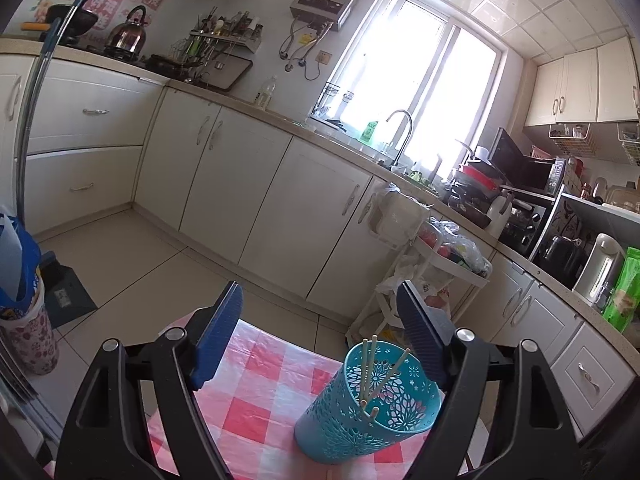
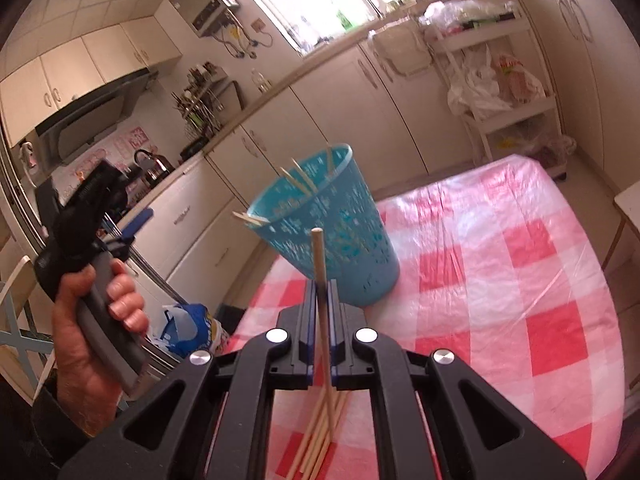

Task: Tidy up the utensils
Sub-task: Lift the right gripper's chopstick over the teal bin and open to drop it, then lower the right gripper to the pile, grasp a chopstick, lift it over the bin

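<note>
A teal perforated utensil holder stands on the red-and-white checked tablecloth with several wooden chopsticks in it. My left gripper is open and empty, raised above the table, with the holder just below its right finger. In the right wrist view the holder stands ahead of my right gripper, which is shut on one wooden chopstick pointing up. A loose pile of chopsticks lies on the cloth under that gripper. The left gripper shows there, held in a hand at the left.
The table stands in a kitchen. White cabinets and a counter with a sink tap run behind it. A white trolley with bags stands by the table's far side. A blue bag and bin sit on the floor at the left.
</note>
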{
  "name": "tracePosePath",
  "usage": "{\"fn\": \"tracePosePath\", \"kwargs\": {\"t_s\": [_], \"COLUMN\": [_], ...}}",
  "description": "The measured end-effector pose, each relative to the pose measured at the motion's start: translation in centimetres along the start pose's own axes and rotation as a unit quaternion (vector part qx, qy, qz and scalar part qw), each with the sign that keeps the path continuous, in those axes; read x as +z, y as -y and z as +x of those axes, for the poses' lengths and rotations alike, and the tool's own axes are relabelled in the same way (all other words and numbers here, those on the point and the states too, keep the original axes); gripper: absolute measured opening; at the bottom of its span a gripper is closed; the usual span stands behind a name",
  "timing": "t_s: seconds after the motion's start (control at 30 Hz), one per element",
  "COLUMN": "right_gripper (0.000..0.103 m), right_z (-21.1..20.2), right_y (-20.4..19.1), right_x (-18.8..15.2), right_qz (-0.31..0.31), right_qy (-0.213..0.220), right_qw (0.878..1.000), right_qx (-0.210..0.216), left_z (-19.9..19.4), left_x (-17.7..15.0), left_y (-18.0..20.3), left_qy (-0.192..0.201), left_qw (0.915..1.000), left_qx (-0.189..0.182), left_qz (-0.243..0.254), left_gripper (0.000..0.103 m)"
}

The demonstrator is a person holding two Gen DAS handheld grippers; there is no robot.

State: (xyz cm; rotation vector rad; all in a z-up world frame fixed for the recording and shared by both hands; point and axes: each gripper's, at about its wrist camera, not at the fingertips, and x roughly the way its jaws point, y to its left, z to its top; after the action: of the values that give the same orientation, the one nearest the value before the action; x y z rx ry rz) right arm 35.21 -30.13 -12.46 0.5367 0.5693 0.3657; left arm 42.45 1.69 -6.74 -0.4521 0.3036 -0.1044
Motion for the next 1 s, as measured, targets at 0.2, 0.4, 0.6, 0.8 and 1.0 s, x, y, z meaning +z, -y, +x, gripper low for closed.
{"fn": "tracePosePath", "kwargs": {"t_s": [0.2, 0.4, 0.6, 0.8, 1.0], "right_gripper": [0.006, 0.006, 0.006, 0.006, 0.036], "right_z": [-2.2, -2.9, -2.3, -1.2, 1.3], "right_y": [-3.2, -6.3, -7.6, -7.6, -2.8], "right_x": [5.8, 10.7, 13.3, 14.4, 11.0], "right_qz": [-0.012, -0.04, -0.054, -0.052, -0.042], "right_qy": [0.095, 0.139, 0.149, 0.151, 0.006], "right_qw": [0.995, 0.989, 0.987, 0.987, 0.997], "right_qx": [0.03, 0.041, 0.036, 0.032, -0.061], "left_z": [-0.2, -0.3, -0.5, -0.5, -0.5], "left_x": [0.6, 1.2, 1.3, 1.4, 1.5], "left_y": [-1.2, -2.6, -3.0, -3.1, -3.7], "left_qy": [0.003, 0.005, 0.006, 0.004, 0.0], "left_qw": [0.9998, 0.999, 0.9985, 0.9986, 0.9981], "left_qx": [0.004, 0.006, 0.003, 0.003, 0.009], "left_qz": [-0.018, -0.045, -0.053, -0.053, -0.061], "left_gripper": [0.075, 0.075, 0.075, 0.075, 0.076]}}
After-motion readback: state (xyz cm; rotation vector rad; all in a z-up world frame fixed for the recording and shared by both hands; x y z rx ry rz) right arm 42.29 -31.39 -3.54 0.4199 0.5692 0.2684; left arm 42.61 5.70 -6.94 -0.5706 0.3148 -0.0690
